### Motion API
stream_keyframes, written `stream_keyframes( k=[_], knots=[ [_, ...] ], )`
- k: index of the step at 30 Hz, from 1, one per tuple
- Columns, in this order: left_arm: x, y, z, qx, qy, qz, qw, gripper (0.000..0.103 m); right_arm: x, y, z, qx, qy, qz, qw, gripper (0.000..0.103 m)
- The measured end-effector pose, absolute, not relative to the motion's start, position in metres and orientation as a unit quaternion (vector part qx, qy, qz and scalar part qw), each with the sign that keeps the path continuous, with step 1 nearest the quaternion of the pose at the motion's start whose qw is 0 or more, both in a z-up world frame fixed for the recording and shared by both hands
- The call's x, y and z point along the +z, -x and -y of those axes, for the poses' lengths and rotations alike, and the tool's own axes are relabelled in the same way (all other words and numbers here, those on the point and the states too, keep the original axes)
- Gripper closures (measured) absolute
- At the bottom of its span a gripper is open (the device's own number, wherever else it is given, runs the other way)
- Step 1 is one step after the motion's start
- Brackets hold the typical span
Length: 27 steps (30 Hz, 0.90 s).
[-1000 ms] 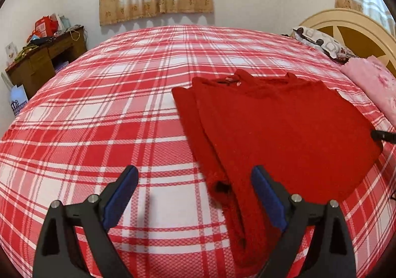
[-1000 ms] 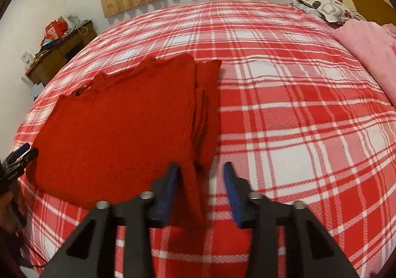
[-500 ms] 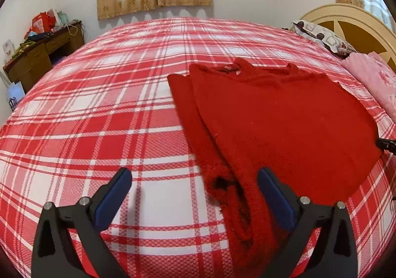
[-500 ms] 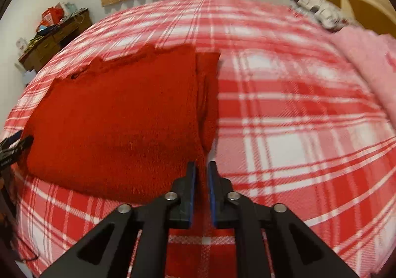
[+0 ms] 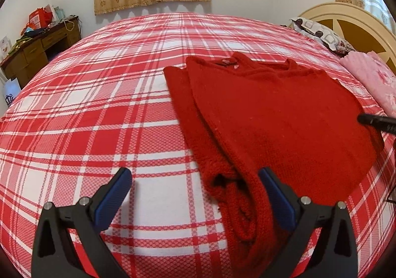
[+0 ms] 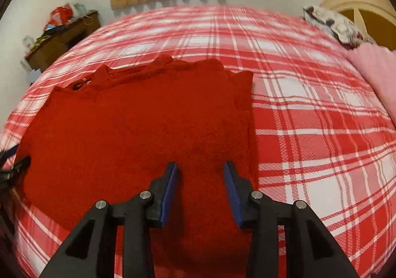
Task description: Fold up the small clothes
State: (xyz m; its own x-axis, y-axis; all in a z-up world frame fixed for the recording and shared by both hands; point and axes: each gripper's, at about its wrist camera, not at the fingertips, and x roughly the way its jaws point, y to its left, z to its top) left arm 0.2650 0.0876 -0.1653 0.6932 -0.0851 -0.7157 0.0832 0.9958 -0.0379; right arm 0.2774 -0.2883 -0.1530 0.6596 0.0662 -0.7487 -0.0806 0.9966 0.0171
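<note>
A red knitted sweater (image 5: 277, 114) lies flat on the plaid bed, sleeves folded in along its sides. My left gripper (image 5: 195, 191) is wide open just above the bed, its right finger next to the sweater's folded left sleeve and cuff (image 5: 222, 179). In the right wrist view the sweater (image 6: 138, 124) fills the middle, and my right gripper (image 6: 200, 186) is open and empty over the sweater's near right part. The tip of the right gripper shows at the left wrist view's right edge (image 5: 376, 122).
The bed has a red and white plaid sheet (image 5: 99, 109). A pink blanket (image 5: 373, 79) and a patterned pillow (image 5: 319, 32) lie by the cream headboard (image 5: 346, 20) at the right. A cluttered wooden desk (image 5: 37, 47) stands at the far left.
My right gripper closed on the sweater's right edge, then opened again and moved left over the sweater body. My left gripper stayed open and shifted only slightly.
</note>
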Motion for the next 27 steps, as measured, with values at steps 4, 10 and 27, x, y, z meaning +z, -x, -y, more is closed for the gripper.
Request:
stream_keyframes(
  k=[4,10,27],
  knots=[
    [-0.166,-0.266,-0.085,-0.046,-0.005,-0.392,0.919,0.0,-0.151,-0.268,0.291,0.037,0.003,-0.408,0.912,0.064],
    [-0.167,-0.268,-0.087,-0.051,0.002,-0.397,0.916,0.0,-0.155,-0.275,0.283,0.024,0.021,-0.407,0.913,0.063],
    [-0.168,-0.263,-0.094,-0.057,0.033,-0.409,0.91,0.0,-0.145,-0.232,0.244,0.035,0.055,-0.395,0.916,0.036]
  ],
)
